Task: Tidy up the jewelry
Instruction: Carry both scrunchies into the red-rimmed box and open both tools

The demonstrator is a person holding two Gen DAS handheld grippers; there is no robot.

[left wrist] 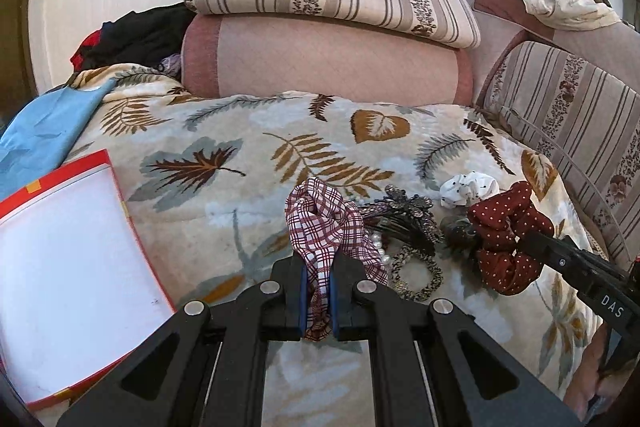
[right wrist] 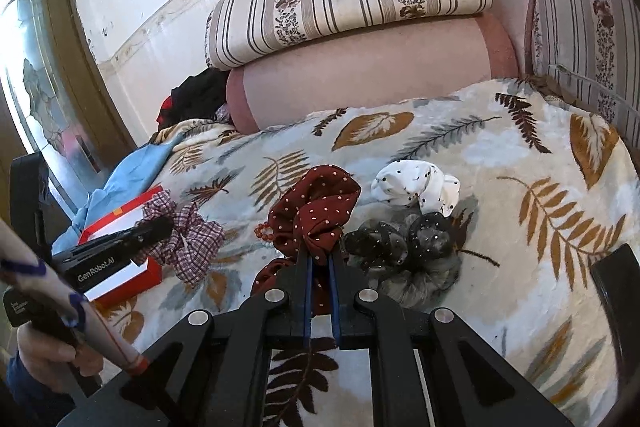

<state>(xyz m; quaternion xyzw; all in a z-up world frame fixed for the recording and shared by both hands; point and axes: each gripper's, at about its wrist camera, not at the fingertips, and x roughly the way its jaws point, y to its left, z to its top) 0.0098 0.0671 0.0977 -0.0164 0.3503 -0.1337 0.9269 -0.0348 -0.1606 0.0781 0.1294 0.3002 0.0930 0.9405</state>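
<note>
My left gripper [left wrist: 318, 267] is shut on a red-and-white plaid scrunchie [left wrist: 328, 227] and holds it above the leaf-print blanket [left wrist: 224, 131]. My right gripper [right wrist: 320, 259] is shut on a dark red polka-dot scrunchie [right wrist: 316, 207], lifted off the pile. It also shows in the left wrist view [left wrist: 506, 227]. On the blanket lie a white dotted scrunchie [right wrist: 416, 185], a black sheer scrunchie [right wrist: 400, 239], a dark floral hair clip [left wrist: 404, 215], a leopard hair tie [left wrist: 418, 277] and pearl beads [left wrist: 378, 247]. The red-rimmed white box [left wrist: 68, 267] lies open at the left.
Striped and pink cushions [left wrist: 320, 27] line the back and right. Blue cloth [left wrist: 44, 131] and dark clothes [left wrist: 136, 35] lie at the far left. Orange beads [right wrist: 264, 229] lie beside the red scrunchie. A door [right wrist: 44, 79] stands at the left.
</note>
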